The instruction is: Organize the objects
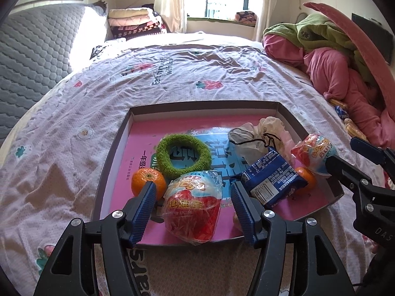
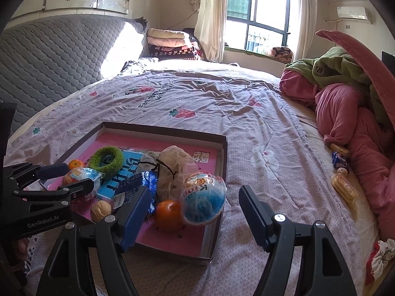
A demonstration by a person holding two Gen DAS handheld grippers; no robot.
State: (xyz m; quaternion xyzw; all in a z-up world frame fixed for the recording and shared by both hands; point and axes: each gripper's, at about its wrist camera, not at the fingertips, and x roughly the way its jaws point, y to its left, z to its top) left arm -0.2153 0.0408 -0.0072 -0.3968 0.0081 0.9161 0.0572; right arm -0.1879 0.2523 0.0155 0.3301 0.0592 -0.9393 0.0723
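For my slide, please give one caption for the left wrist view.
Open left gripper above a wrapped red toy egg in the shallow box on the bed.

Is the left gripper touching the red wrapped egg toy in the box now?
Apart. The left wrist view shows the left gripper open, with a plain gap between each pad and the red egg toy lying in the box.

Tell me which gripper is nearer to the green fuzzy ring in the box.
Left. The left gripper hangs open just in front of the green fuzzy ring, straddling a red wrapped toy egg. The right gripper sits open at the box's opposite corner.
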